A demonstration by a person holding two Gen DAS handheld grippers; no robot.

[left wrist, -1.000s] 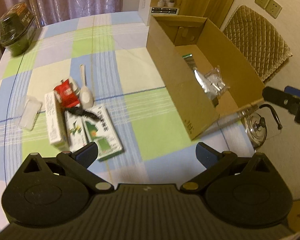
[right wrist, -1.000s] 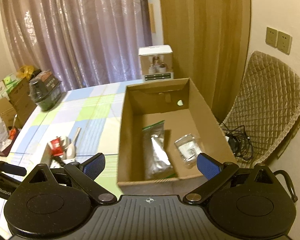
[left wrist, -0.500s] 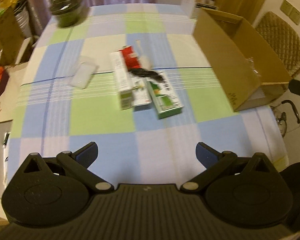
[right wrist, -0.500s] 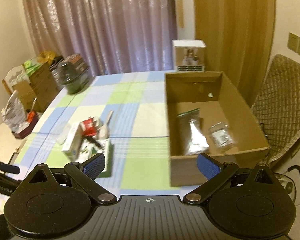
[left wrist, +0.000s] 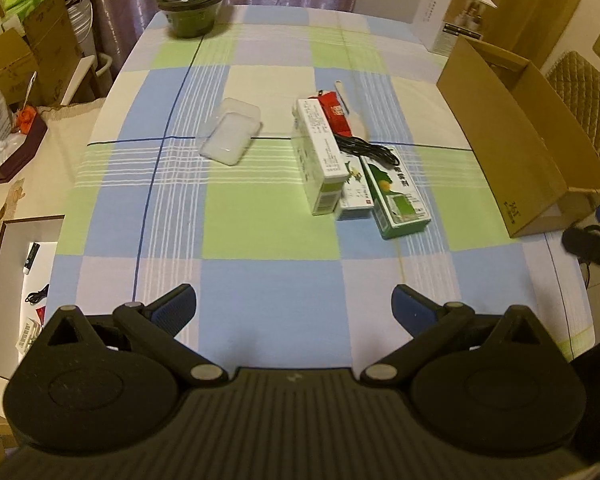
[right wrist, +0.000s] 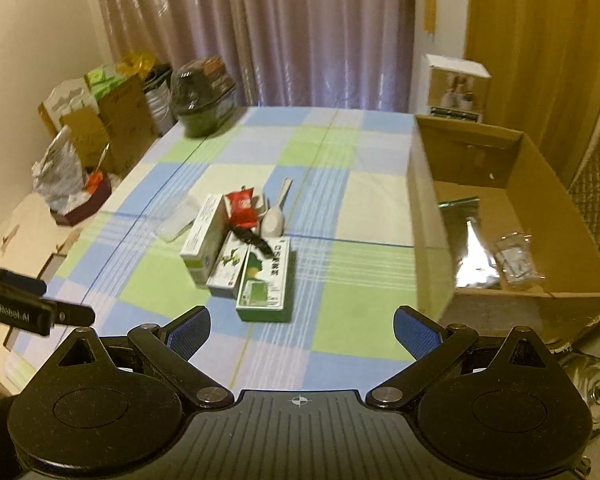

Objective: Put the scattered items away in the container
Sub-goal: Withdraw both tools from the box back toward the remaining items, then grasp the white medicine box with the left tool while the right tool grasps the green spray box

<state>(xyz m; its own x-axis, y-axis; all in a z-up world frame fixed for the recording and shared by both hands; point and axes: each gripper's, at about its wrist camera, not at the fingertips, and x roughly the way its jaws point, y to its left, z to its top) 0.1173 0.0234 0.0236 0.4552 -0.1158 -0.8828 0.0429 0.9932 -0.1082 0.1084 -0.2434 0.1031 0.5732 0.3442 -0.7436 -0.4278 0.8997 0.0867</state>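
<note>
A cluster lies mid-table: a green box, a white-and-green box, a flat white box, a red packet, a black cord and a white scoop. A clear plastic case lies to their left. The open cardboard box at the table's right edge holds a silver bag and a clear packet. My left gripper and right gripper both hover open and empty over the table's near edge.
A dark green lidded container stands at the far left corner, a white carton at the far right. A quilted chair is behind the cardboard box. Boxes and bags crowd the floor to the left.
Both grippers have pulled back and swung left, away from the cardboard box. The scattered cluster now sits centred ahead of them. Both stayed open and empty.
</note>
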